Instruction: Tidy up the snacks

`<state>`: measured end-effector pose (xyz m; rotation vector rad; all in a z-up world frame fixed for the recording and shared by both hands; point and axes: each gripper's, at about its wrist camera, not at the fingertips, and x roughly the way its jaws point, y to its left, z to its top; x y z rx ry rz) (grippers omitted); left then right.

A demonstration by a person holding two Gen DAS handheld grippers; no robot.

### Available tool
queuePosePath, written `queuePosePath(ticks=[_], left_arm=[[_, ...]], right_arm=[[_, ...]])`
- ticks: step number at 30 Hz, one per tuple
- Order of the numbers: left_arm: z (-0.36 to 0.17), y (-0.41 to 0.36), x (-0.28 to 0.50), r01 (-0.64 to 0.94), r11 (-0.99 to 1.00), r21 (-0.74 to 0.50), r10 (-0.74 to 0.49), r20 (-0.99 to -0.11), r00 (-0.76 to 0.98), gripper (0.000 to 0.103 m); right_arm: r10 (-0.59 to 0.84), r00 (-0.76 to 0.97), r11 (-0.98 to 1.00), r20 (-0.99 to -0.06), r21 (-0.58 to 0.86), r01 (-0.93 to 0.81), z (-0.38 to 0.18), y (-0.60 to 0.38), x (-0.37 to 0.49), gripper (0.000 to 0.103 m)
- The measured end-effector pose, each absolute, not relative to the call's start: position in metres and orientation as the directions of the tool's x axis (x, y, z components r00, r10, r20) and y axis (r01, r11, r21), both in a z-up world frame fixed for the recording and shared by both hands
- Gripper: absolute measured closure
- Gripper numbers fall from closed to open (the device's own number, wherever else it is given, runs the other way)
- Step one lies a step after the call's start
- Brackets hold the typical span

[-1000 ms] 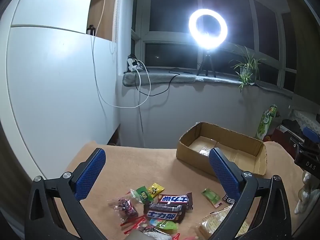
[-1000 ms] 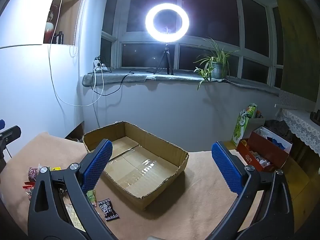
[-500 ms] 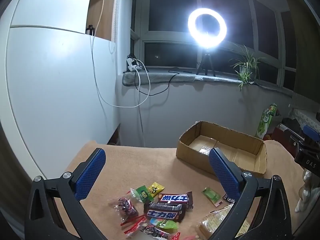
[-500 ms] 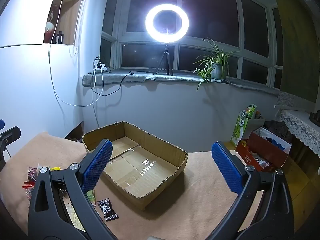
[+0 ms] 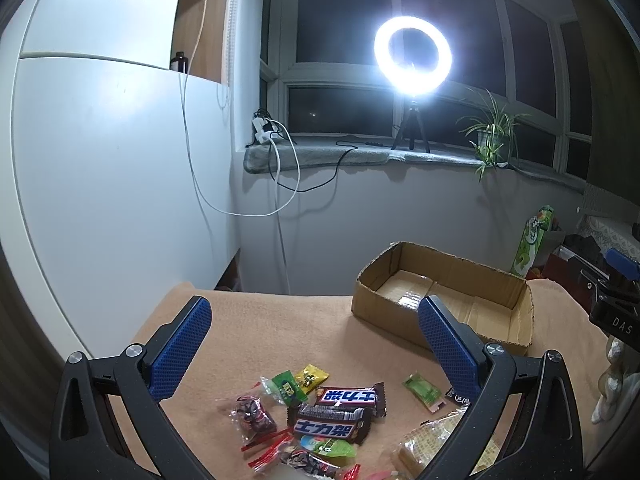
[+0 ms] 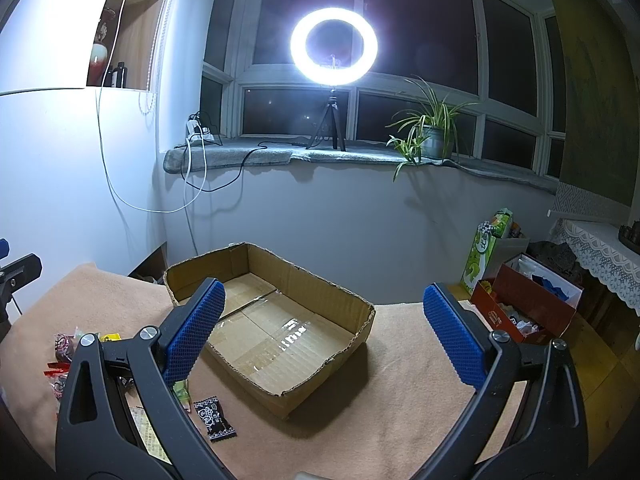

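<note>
While both grippers hover above a table covered in a tan cloth, almost nothing has changed over the last second: the left view has drifted very slightly, the right view not at all. That suggests the sorting has not started yet.

The left gripper is spread wide with nothing between its blue pads. Below it, at about 6 o'clock in its view, lies a loose pile of snacks: two dark chocolate bars, small green and yellow candies, red-wrapped sweets, and a pale packet at 5 o'clock that may be crackers, though it is partly hidden by the gripper.

The right gripper is equally wide apart and also empty. Straight ahead of it, at 12 o'clock, sits an open cardboard box, shallow and empty, its taped floor shining under the light. A small black candy packet lies on the cloth just beside the box at 7 o'clock.

Beyond the table, a bright ring light and a potted plant stand on the windowsill.

All snacks remain outside the box, so the whole job seems still ahead.
</note>
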<state>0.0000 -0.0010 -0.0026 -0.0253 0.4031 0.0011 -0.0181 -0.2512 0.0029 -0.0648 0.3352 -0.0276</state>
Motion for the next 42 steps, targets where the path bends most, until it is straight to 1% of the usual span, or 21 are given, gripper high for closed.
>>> queuePosePath(ticks=[42], left_arm=[[-0.0055,-0.0030,0.0006,-0.006,1.000,-0.017,-0.001,-0.398,0.917,0.001]], right_arm=[[-0.039,0.943,0.997,-0.329,-0.072,0.016,0.0015,-0.2499,-0.0182,0.001]])
